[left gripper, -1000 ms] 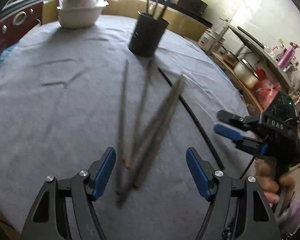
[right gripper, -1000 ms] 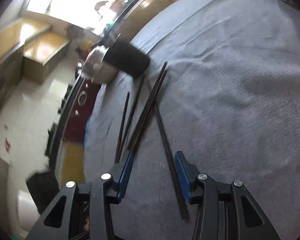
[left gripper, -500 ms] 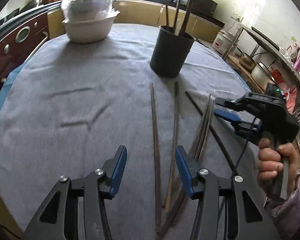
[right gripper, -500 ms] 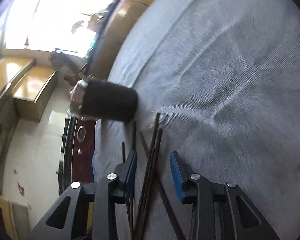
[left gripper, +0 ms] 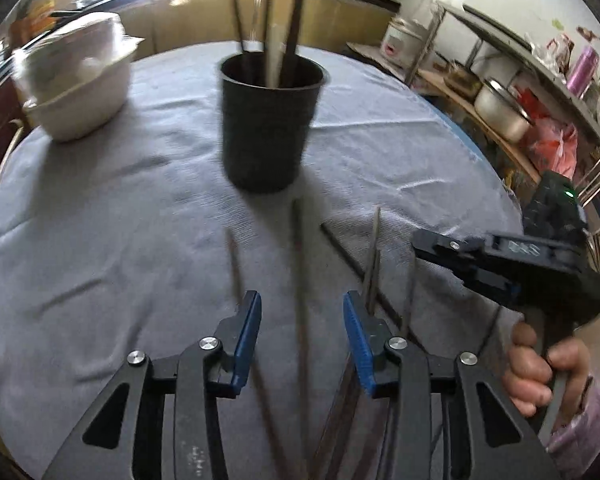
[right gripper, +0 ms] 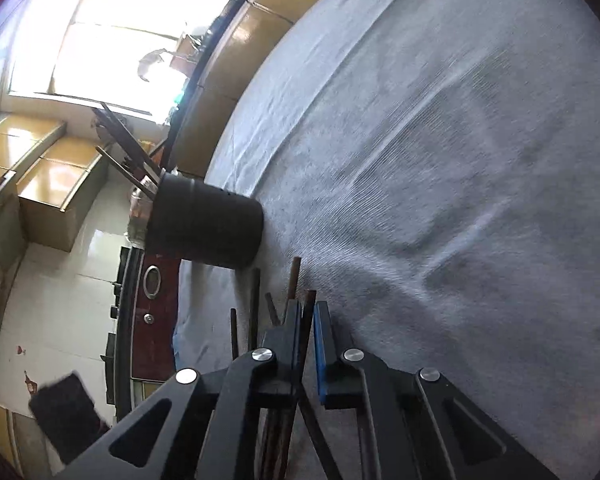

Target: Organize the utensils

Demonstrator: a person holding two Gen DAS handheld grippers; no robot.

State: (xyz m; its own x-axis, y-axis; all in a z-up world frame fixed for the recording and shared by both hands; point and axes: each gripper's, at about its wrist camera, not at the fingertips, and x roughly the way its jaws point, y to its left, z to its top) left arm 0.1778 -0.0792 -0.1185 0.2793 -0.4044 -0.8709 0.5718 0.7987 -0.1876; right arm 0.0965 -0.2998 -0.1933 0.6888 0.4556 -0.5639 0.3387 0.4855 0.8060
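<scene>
Right wrist view: right gripper [right gripper: 308, 320] clamped on 1 chopstick [right gripper: 309, 308], black cup [right gripper: 206, 226] ahead. Left gripper [left gripper: 302, 320] spread wide above loose chopsticks [left gripper: 300, 264] lying on grey cloth [left gripper: 120, 208].

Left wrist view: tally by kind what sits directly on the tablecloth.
Loose chopsticks: about 6 (blurred, some overlap)
Black holder: 1
White bowl stack: 1
Total: about 8
</scene>
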